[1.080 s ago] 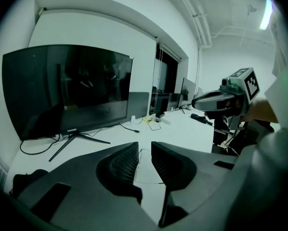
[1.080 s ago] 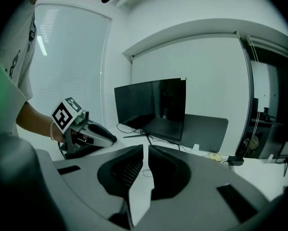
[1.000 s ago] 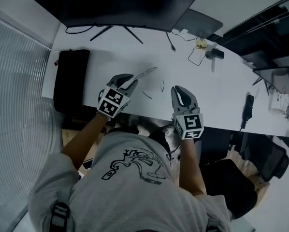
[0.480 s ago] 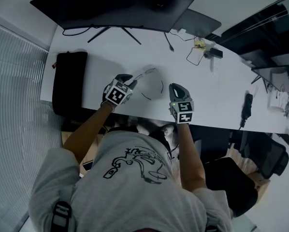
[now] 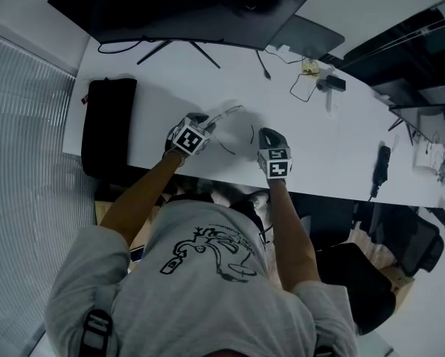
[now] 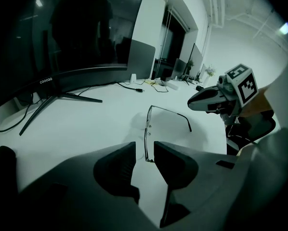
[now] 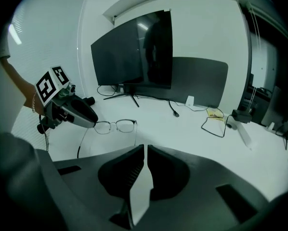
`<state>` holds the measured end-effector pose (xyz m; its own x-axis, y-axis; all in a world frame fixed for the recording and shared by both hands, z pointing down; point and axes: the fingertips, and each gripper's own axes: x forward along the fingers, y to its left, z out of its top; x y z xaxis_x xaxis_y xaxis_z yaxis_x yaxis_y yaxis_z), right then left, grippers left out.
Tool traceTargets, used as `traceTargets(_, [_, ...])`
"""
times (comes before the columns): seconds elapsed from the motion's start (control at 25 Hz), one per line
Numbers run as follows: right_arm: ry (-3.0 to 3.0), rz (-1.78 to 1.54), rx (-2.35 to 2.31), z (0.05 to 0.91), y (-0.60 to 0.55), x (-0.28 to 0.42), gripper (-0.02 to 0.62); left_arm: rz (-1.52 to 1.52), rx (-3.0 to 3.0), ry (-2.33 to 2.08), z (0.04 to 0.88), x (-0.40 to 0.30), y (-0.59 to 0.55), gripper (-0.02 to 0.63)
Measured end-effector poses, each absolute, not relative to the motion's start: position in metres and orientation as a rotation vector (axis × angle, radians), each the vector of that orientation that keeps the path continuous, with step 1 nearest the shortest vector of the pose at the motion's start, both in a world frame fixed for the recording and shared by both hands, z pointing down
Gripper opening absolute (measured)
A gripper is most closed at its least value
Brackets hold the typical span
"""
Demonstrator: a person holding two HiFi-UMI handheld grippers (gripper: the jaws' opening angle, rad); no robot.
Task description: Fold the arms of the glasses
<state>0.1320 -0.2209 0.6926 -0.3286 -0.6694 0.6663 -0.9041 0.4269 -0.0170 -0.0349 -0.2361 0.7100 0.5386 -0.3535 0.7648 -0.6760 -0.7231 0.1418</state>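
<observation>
While the glasses are sitting on the white counter near its front edge, both of their arms are sticking out from the lens front, so neither fold is showing as done.

- Glasses: thin metal frame, lying between the two grippers. The lens front is facing away toward the monitor and the arms are trailing back toward the person.
- Left gripper: its jaws have just been opening and are now gaping wide. The near corner of the lens front is reaching into the gap at their tips, but the pads are not pressing on it, so nothing is being gripped.
- Right gripper: its jaws are sitting almost together with only bare counter showing between them. It is hanging just beside the arm on its own side, apart from the frame.
- Progress, as a judgement: the task is standing at its very start, with the approach looking finished and the folding not yet begun.
- Remaining, as a judgement: each arm is waiting to be swung inward against the lens front, one after the other, likely with one gripper steadying the frame.
</observation>
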Motion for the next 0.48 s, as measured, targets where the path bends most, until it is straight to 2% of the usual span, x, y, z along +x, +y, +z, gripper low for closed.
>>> traceTargets(0.16, [-2.054,0.575,1.313,0.712,-0.221,0.135,0.032,1.035,2.334,-0.834,0.722,-0.034,-0.237,0.127])
traceTargets(0.36, [-2.016,0.632,1.309,0.727,-0.219,0.137,0.032,1.044,2.304,-0.837,0.724,-0.030,-0.234,0.071])
traceTargets(0.48, [-2.004,0.653,1.306,0.734,-0.217,0.138,0.032,1.037,2.337,-0.868,0.719,-0.025,-0.240,0.067])
